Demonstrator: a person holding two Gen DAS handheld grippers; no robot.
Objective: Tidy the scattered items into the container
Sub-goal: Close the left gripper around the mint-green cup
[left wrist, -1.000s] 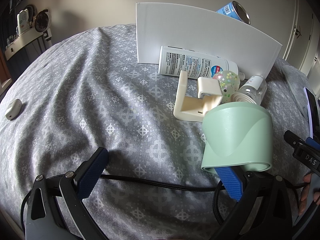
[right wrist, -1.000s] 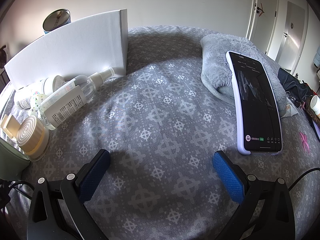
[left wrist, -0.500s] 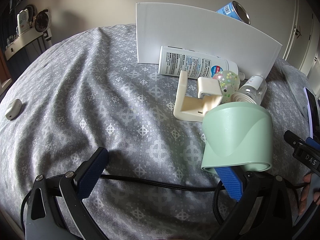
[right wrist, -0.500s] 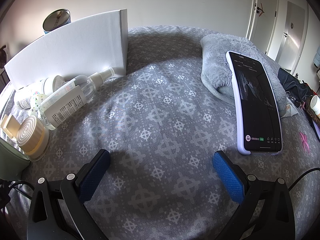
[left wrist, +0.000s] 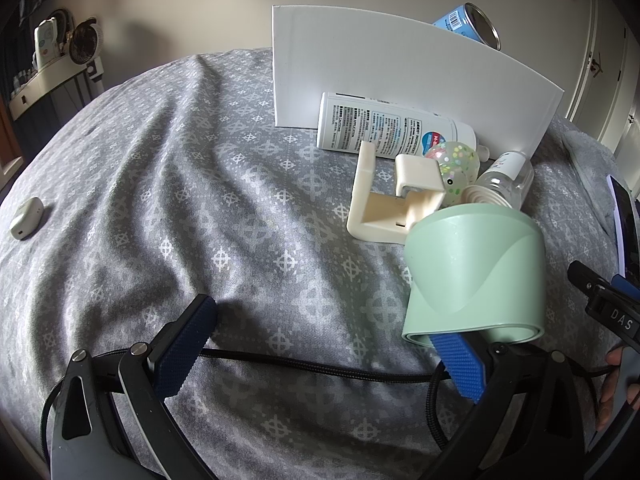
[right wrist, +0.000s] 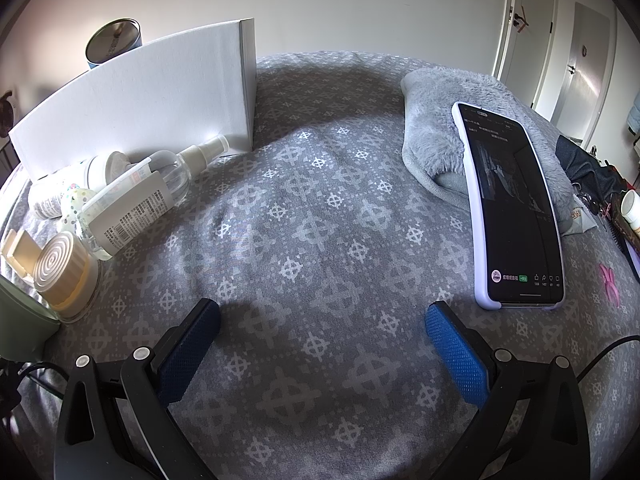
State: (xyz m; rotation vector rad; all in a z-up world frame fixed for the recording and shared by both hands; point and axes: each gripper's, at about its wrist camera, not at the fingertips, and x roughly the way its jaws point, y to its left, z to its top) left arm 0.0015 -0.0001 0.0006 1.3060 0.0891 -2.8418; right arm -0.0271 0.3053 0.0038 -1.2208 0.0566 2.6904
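In the left wrist view, the left gripper (left wrist: 320, 344) is seen with its fingers spread wide apart, and nothing is held between them. A pale green cup (left wrist: 474, 270) lies on its side just beside the right finger, on the grey patterned bedcover (left wrist: 180, 200). Behind it, a cream plastic bracket (left wrist: 388, 204), a white bottle (left wrist: 392, 128) and a dotted ball (left wrist: 454, 166) are gathered before the white box (left wrist: 400, 80), far right.

In the right wrist view, the right gripper (right wrist: 322, 340) is also wide apart and empty. A clear spray bottle (right wrist: 140, 196) and a ribbed cream lid (right wrist: 60, 270) lie at the left, near the box. A phone (right wrist: 512, 208) rests on a grey towel (right wrist: 436, 136), right.
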